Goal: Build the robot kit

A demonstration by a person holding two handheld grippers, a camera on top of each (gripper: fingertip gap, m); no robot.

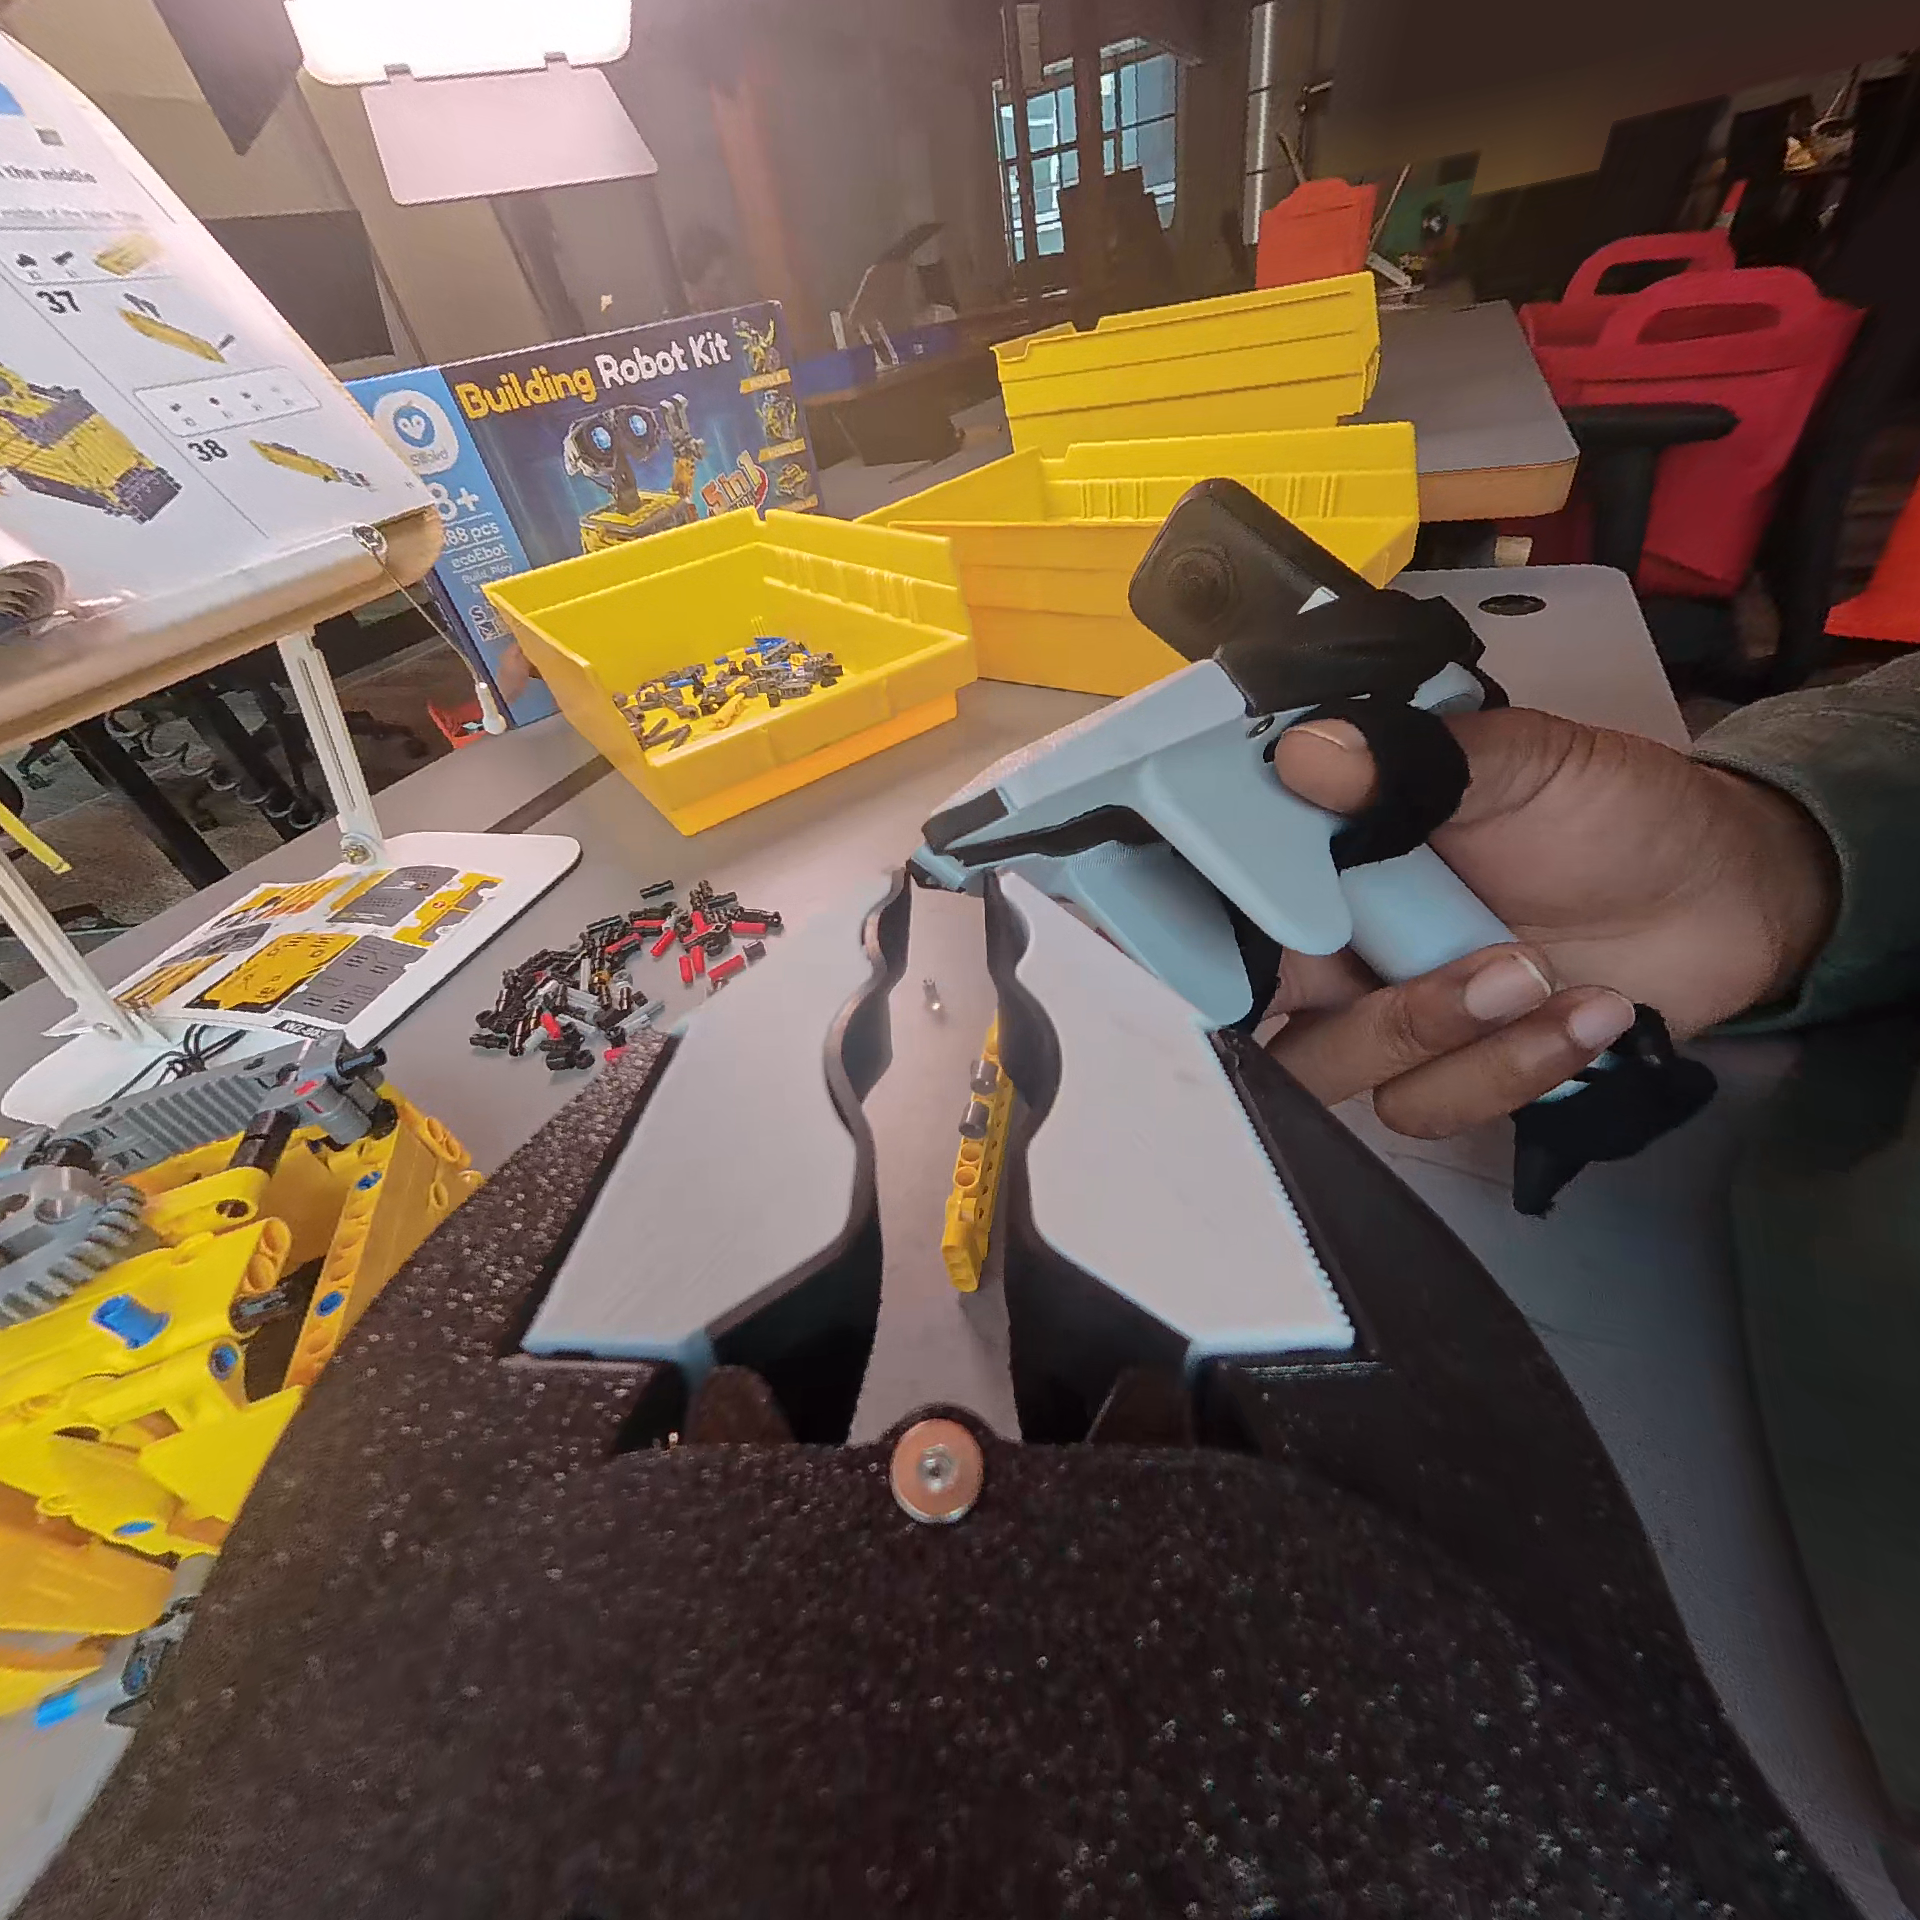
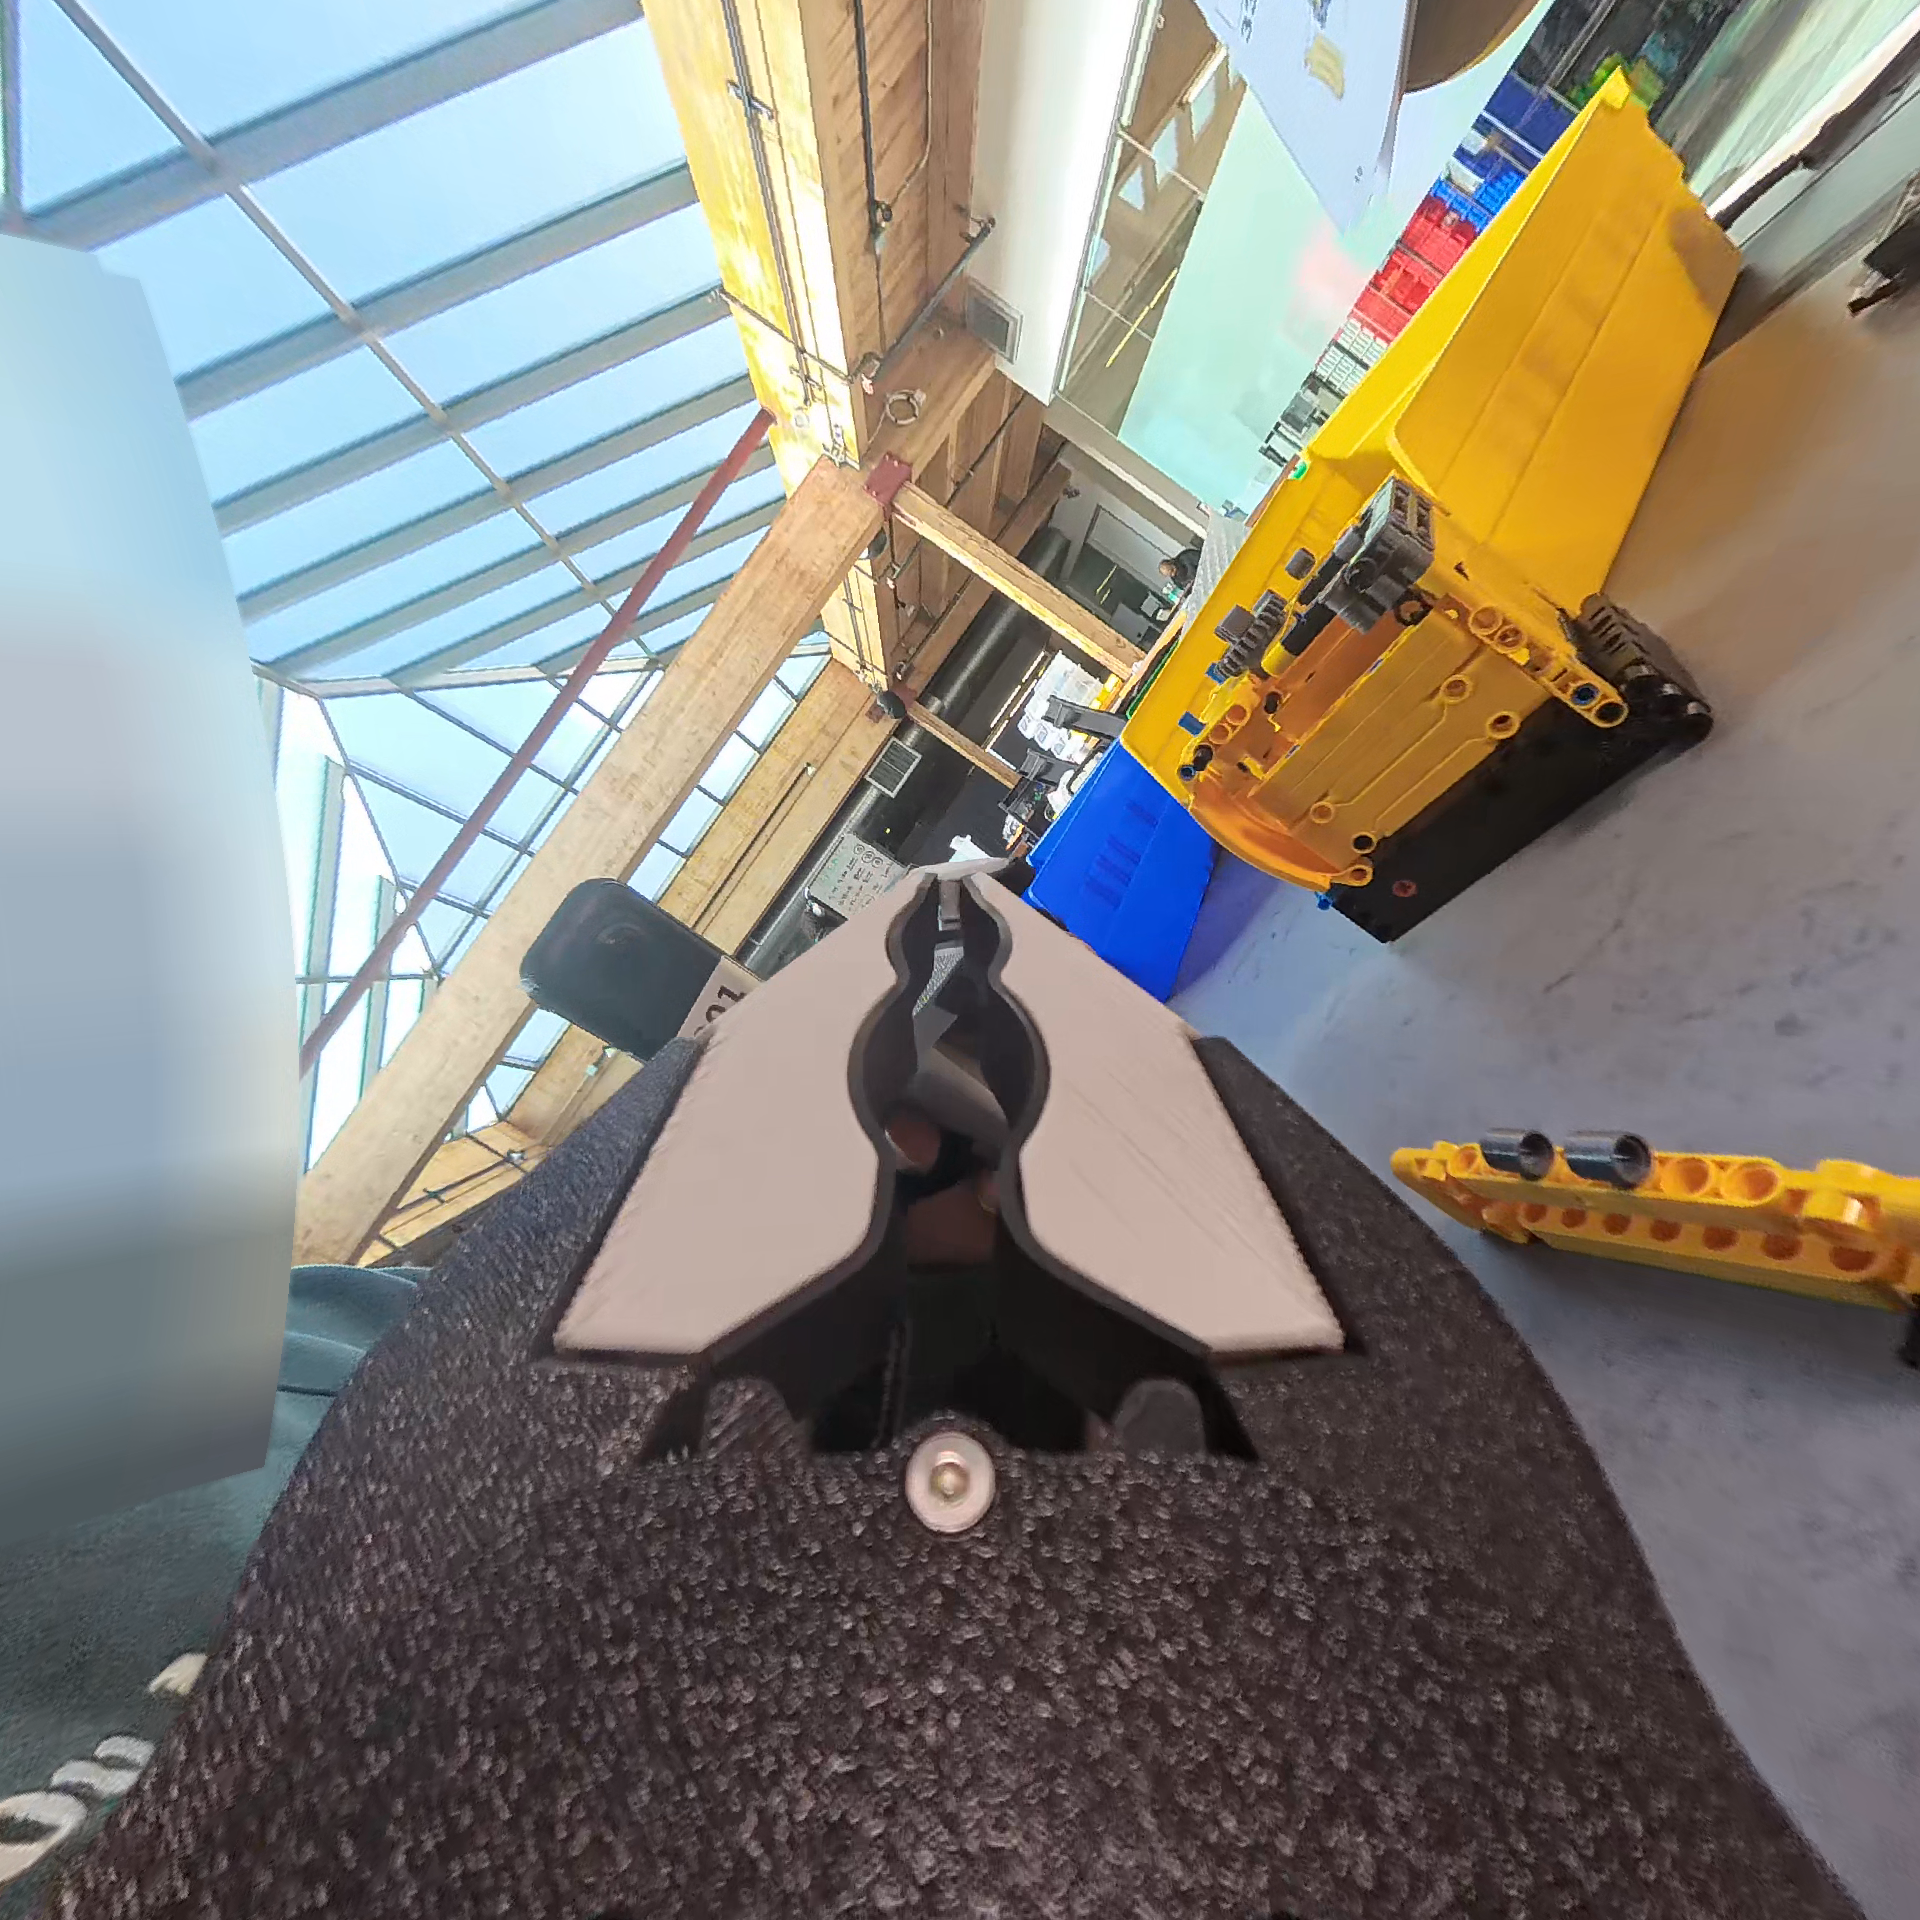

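Yellow beam (image 1: 977, 1153) between left tool (image 1: 948, 894) fingers

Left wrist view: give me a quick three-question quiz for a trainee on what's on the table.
1. True or false: the bin with small parts in it is blue.
2. What lies on the table between the open left tongs? A) a yellow beam B) a gear C) a box
3. Fill in: the loose pins are black, grey and ____.

Key: 1 false, it is yellow; 2 A; 3 red.
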